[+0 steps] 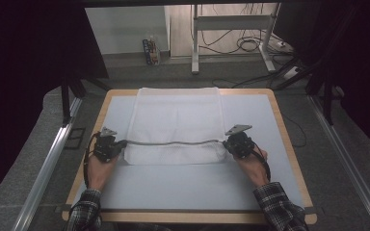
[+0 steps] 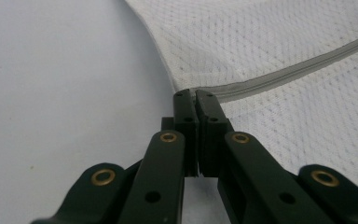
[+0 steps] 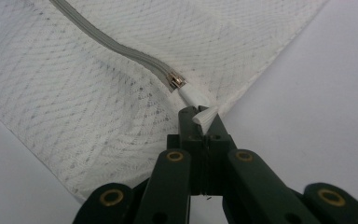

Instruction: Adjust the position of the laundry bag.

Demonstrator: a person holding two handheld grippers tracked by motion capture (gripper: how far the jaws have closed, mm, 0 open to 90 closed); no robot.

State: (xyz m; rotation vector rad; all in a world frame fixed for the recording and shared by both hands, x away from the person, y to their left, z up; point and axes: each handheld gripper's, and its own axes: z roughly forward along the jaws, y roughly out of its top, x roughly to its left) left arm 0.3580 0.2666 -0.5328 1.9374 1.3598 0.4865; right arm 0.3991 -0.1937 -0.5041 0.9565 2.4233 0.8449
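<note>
Pinching both ends of the grey zipper line (image 1: 171, 142) was what my two grippers did at this moment. My left gripper (image 1: 120, 144) sat at the left edge of the white mesh laundry bag (image 1: 176, 118), jaws pressed together on the fabric end of the zipper (image 2: 279, 77); in the left gripper view the two black pads met right where the grey tape ran into the bag's corner. My right gripper (image 1: 226, 143) sat at the bag's right edge, jaws also pressed together, clamped on the white pull tab (image 3: 200, 108) that hung off the small metal zipper slider (image 3: 176, 82). The tab curled out over the top of the pads in the right gripper view.

The bag lay flat on the pale grey tabletop (image 1: 183, 185) with a wooden rim, its far edge at the table's far side, its near edge just below the zipper. The zipper ran almost straight across the bag near that edge, from one gripper to the other, and looked closed along its length. My left hand (image 1: 99, 168) and right hand (image 1: 253, 163) came in from the near side, plaid sleeves (image 1: 277, 204) at the near edge.
</note>
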